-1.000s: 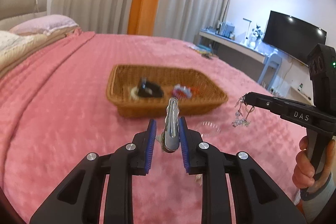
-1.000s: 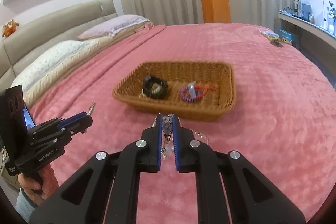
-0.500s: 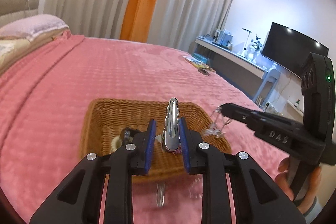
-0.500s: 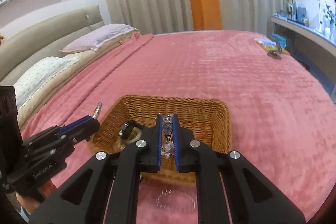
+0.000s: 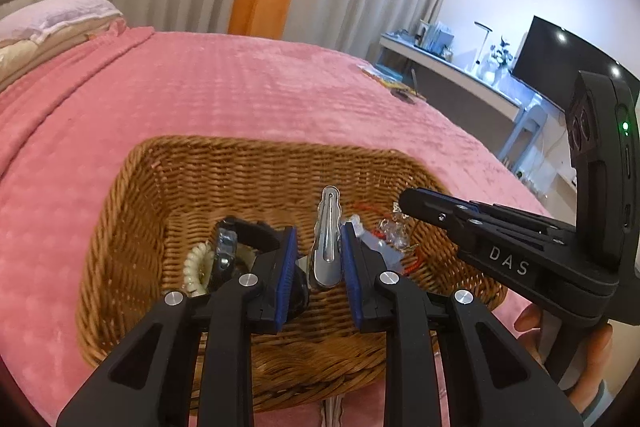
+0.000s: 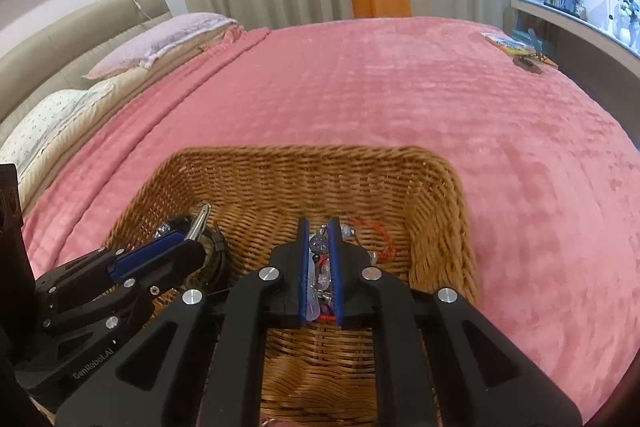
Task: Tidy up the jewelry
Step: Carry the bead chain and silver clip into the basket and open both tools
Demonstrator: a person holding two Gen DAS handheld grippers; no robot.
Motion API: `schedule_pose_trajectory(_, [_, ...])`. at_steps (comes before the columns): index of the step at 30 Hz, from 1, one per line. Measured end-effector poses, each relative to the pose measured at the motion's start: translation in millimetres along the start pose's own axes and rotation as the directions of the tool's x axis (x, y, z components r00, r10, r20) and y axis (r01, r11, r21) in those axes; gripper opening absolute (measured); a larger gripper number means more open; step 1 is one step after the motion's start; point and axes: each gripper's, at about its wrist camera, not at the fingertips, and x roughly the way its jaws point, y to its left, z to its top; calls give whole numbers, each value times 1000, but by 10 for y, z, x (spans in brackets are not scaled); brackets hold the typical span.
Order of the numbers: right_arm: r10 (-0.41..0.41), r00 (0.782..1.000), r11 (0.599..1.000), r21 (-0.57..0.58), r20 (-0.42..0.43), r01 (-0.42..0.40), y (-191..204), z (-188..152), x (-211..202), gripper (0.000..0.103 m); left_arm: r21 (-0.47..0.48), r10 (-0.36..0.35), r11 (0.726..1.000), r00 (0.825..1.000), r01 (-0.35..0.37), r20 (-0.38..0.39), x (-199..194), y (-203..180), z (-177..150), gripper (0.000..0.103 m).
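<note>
Fingers of your left gripper [image 5: 318,259] pinch a hair clip [image 5: 328,235], long axis upright, above the basket [image 5: 132,227] floor; your right gripper [image 6: 319,267] pinches beaded jewelry [image 6: 320,247] near its right wall.

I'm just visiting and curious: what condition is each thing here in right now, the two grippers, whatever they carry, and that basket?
Left gripper: shut on a silver hair clip, above the basket.
Right gripper: shut on a clear beaded piece, above the basket.
Wicker basket: upright on the pink bedspread, open-topped, partly filled.
Black watch: lying inside the basket.
</note>
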Motion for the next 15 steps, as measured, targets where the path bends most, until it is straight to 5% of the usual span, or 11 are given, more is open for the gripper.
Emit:
schedule_pose_trajectory(3, [-3,1000,1000,12,-30,3,-15,-12,36,8,3,-1,1000,1000,1,-12,14,-2,-25,23])
schedule_pose_trajectory(7, [27,997,998,63,-75,-22,-124,-20,29,15,-4,-13,1000,1000,13,-15,-26,22,-19,48])
schedule_pose_trajectory(15, [46,998,996,83,-45,-42,-126,-118,-394,47,-28,-39,999,999,40,38,-412,15,-60,48])
